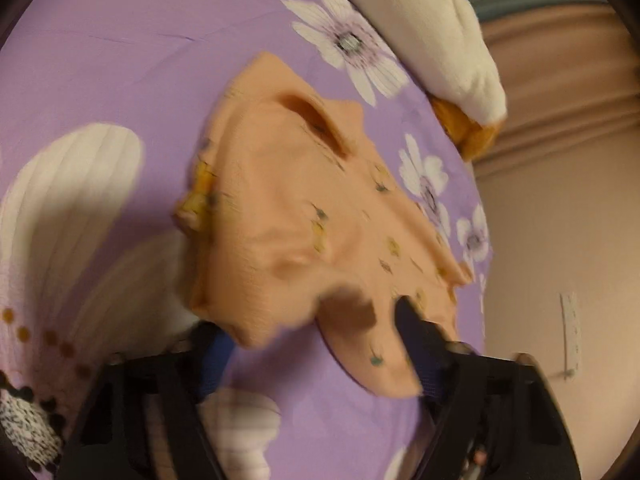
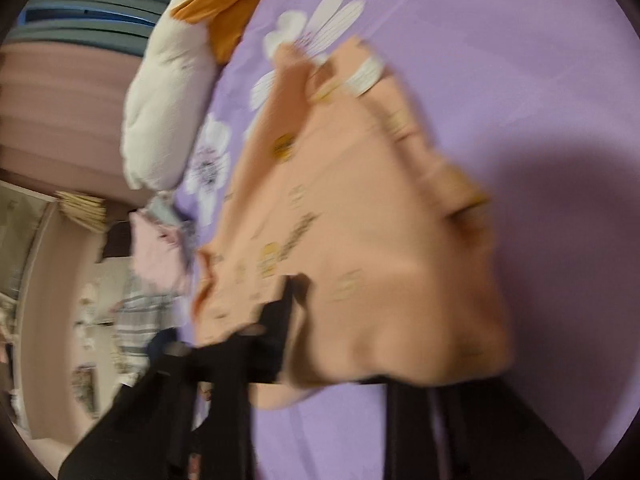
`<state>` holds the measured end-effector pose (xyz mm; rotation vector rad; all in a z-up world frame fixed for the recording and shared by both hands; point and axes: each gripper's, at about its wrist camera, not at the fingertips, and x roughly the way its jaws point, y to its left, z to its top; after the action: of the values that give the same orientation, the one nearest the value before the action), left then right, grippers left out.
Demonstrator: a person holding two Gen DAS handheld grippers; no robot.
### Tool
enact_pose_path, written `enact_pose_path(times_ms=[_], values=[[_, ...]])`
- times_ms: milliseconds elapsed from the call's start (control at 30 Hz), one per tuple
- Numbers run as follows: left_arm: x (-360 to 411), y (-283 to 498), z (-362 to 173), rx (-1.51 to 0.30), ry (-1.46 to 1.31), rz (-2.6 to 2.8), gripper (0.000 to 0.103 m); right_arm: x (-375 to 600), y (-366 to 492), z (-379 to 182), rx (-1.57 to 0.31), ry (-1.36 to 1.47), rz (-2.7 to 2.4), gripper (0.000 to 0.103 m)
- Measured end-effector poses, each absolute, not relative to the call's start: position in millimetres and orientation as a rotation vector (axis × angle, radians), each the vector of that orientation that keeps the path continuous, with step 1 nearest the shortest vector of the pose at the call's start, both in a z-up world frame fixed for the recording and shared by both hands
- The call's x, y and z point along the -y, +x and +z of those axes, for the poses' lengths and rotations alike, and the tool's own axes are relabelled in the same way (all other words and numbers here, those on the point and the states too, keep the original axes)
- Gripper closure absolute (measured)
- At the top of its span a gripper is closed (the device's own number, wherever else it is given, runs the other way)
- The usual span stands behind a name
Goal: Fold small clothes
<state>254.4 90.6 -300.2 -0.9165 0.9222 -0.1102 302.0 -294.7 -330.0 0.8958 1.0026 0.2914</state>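
Observation:
A small peach garment (image 1: 296,216) with tiny printed motifs lies rumpled on a purple flowered bedsheet (image 1: 120,64). In the left wrist view my left gripper (image 1: 316,332) has its fingers spread apart, and the garment's near edge drapes over them; the right finger (image 1: 416,332) pokes up through the cloth. In the right wrist view the same garment (image 2: 360,220) fills the middle, blurred by motion. My right gripper (image 2: 332,336) sits at its near edge, the left finger (image 2: 276,320) over the cloth, the right finger hidden beneath it.
A cream and orange pillow or soft toy (image 1: 432,28) lies at the bed's far edge, also in the right wrist view (image 2: 168,92). Pink folded clothes (image 2: 156,248) sit by the bed edge. A beige wall (image 1: 560,220) is beyond.

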Motion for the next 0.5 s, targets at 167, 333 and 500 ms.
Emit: enact_pose_path(times_ms=[167,333,500], values=[[-107.8,246.4,-307.6,-0.948,-0.951,-0.053,0.088,308.4,294.7,-326.2,-0.972,0.868,0.304,0.095],[-111.3,222.7,-279.6,-0.939,-0.824,0.047,0.088,314.8,288.1,-304.6,-0.933,0.764,0.276,0.095],[-118.8,204.1,-257.9,-0.891,-0.721,0.115,0.088,335.0,279.1,-292.6,-0.91,0.759,0.247,0.095]])
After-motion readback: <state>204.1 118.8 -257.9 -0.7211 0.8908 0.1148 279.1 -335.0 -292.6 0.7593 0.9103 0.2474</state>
